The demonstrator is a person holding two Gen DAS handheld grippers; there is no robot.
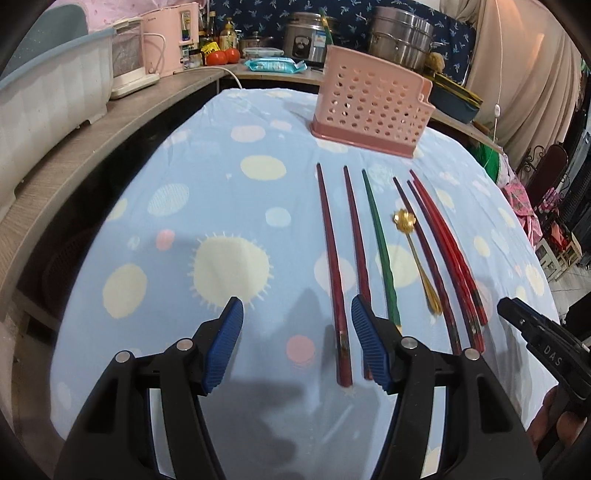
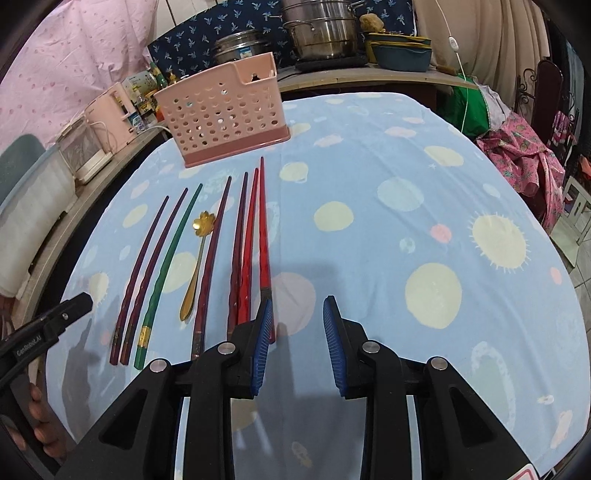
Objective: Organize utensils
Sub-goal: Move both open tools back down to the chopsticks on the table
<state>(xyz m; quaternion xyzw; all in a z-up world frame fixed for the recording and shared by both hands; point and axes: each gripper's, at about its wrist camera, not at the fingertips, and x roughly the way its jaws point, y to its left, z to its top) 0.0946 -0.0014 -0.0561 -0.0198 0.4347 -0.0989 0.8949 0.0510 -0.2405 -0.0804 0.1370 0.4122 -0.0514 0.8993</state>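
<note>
- Left wrist view shows the chopsticks [image 1: 334, 266] laid side by side on the cloth [image 1: 221, 206], tips toward the holder [image 1: 371, 110], thick ends toward the person. I judge they lie this way so each can be taken by its thick end.
- Among them I count two maroon ones at the left, a green chopstick [image 1: 380, 243], a gold spoon [image 1: 415, 254], then darker ones and a red pair [image 1: 448, 251] lying close together at the right.
- The holder, pink and perforated, stands upright just beyond the tips, nothing visible in it; judging by that, the sorting is not yet begun.
- The left gripper [image 1: 297, 314] hovers over the near ends, jaws spread, nothing pinched; the leftmost maroon chopstick lies in the gap below, which suggests it is the first target.
- The right gripper [image 2: 297, 314] hangs at the far right of the row, jaws parted more narrowly and empty; its left pad sits over the end of a red chopstick [image 2: 264, 236].
- A hand [image 2: 38, 417] grips the left tool's handle at the edge of the right wrist view.
- Beyond the cloth, shelves carry steel pots [image 1: 400, 35], tomatoes [image 1: 221, 56] and a pink appliance [image 1: 171, 37], well apart from the work.
</note>
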